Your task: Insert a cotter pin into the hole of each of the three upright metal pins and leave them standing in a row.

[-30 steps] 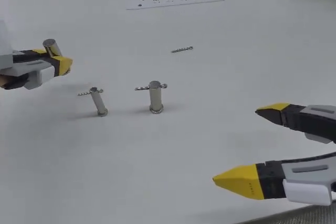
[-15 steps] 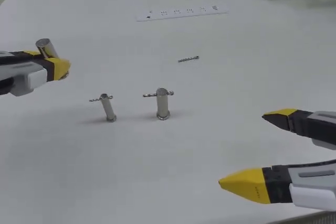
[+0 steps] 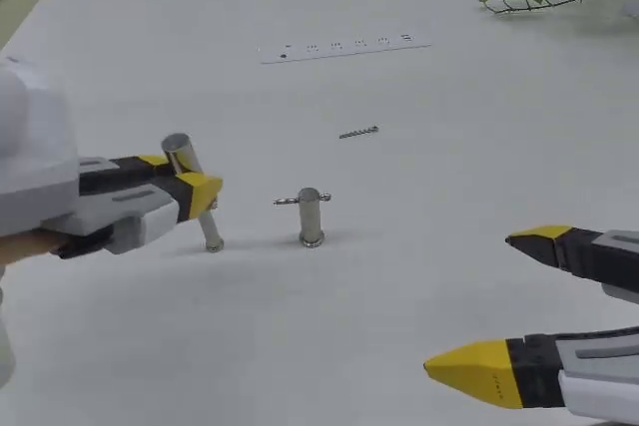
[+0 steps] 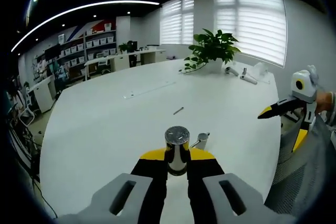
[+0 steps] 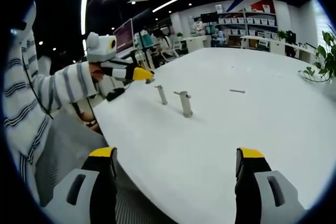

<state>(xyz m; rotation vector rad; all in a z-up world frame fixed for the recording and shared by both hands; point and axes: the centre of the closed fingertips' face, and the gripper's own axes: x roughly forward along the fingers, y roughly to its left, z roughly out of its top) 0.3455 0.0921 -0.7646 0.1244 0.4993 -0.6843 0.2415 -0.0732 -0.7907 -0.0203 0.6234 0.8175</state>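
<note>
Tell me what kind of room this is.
Probably an open office or lab: a large white table, shelves of bins on the far wall, and blinds over big windows.

You have nothing legible here. The white strip lying flat at the far side of the table carries a row of small dark marks, too small to read. Your right gripper has faint print on its nearer yellow jaw tip, too blurred to read.
</note>
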